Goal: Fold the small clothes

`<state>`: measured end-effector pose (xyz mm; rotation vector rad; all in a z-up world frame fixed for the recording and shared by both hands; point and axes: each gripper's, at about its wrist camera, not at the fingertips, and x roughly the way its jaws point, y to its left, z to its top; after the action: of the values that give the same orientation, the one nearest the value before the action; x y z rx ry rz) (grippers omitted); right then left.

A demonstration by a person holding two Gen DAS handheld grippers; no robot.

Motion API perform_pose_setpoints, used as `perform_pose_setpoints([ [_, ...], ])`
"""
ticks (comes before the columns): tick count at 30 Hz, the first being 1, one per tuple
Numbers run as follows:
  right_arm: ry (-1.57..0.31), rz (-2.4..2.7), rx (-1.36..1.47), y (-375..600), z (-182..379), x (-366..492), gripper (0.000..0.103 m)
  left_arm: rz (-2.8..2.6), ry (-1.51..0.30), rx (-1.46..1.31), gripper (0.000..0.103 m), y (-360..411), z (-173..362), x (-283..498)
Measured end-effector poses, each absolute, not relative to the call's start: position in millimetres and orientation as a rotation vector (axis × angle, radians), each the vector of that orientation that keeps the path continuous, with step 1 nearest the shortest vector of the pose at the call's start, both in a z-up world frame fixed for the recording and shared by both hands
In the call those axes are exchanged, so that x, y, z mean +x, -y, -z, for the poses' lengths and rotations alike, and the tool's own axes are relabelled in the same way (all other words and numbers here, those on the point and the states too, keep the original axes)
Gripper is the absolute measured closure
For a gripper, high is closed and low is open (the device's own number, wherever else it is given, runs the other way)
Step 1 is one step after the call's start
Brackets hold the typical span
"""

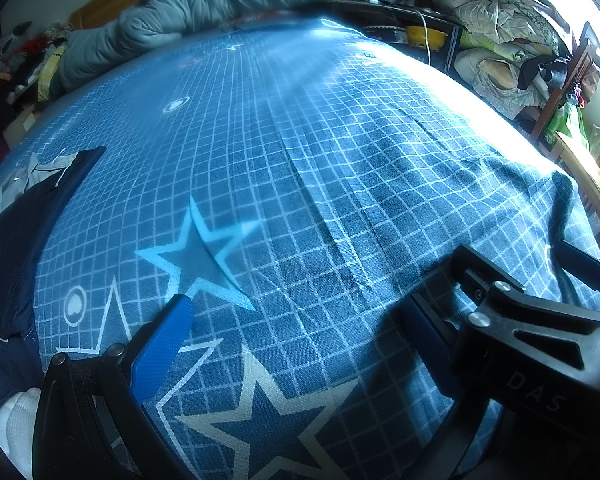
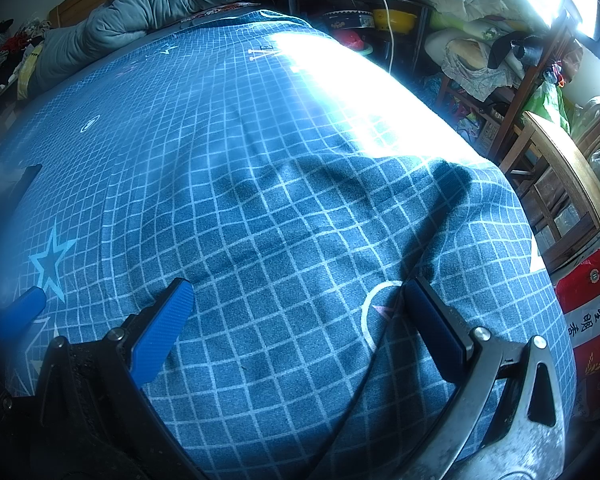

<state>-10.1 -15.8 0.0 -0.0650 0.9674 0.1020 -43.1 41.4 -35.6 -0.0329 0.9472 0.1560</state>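
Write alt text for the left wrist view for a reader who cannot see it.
The open left gripper hovers empty over a blue grid-and-star bedsheet. A dark navy garment lies at the sheet's left edge, and the right gripper juts in from the right. A rolled grey quilt and cluttered shelves line the far side.

My left gripper (image 1: 296,340) has a black frame with curved, ribbed arms. Its fingers (image 1: 164,348) carry bright blue pads with a fine dotted texture, and round silver screw heads sit at the finger joints. My right gripper (image 2: 300,324) is built the same way: blue textured pads on black fingers (image 2: 160,336), silver screws at the pivots, and a curved arm on the right with a triangular cutout, scuffed pale grey. Seen from the left camera, its black body bears faint raised letters reading DAS.
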Motion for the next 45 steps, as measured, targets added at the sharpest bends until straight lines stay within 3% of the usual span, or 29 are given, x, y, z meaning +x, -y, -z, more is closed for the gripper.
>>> perform_pose_setpoints([
  [45,-0.967,-0.101,-0.065,15.9,0.0,-10.2,0.0,-0.153,-0.945,-0.031,0.0,-43.8,35.9,-40.1],
])
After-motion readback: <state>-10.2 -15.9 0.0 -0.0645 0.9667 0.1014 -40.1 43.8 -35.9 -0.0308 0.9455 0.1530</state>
